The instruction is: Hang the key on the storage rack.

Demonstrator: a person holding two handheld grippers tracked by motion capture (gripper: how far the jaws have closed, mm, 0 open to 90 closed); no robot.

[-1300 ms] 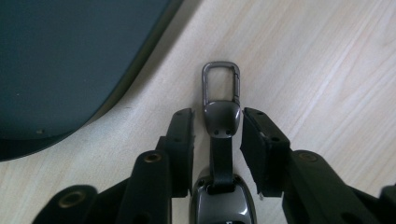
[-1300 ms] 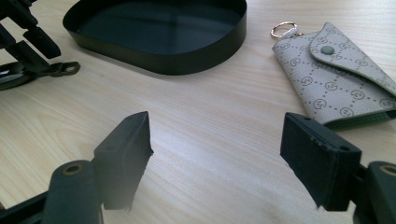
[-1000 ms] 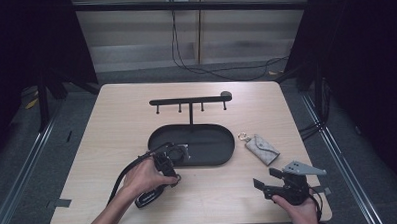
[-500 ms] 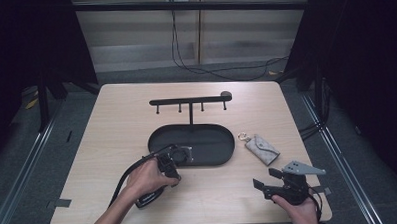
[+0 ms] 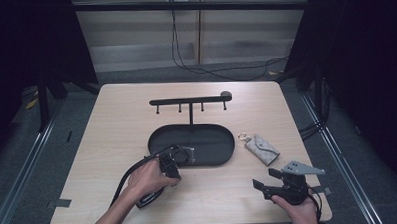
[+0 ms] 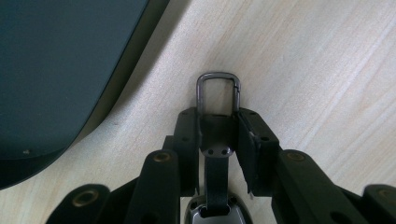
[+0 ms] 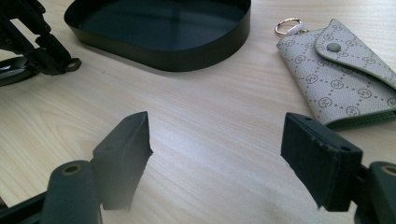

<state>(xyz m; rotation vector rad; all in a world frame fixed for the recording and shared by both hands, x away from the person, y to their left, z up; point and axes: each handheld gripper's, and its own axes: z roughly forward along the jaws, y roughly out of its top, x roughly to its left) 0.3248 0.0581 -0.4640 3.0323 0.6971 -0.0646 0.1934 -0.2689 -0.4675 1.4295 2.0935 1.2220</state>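
My left gripper [image 6: 218, 122] is shut on the black strap of a car key fob [image 6: 214, 212]. The strap's metal clasp [image 6: 218, 91] sticks out past the jaws, just over the table. In the high view the left gripper [image 5: 172, 168] sits at the near left edge of the black oval tray [image 5: 210, 141]. My right gripper [image 5: 267, 183] stands open near the table's front right; in its own view the right gripper [image 7: 217, 149] holds nothing. A grey patterned key pouch [image 7: 341, 77] with a gold ring lies just beyond it, right of the tray [image 7: 159, 21].
A black rack with several hooks [image 5: 190, 101] rises from the tray's back. The pouch [image 5: 262, 149] lies between the tray and the table's right edge. The left gripper's cable [image 5: 124, 182] loops beside the left hand. Dark floor surrounds the table.
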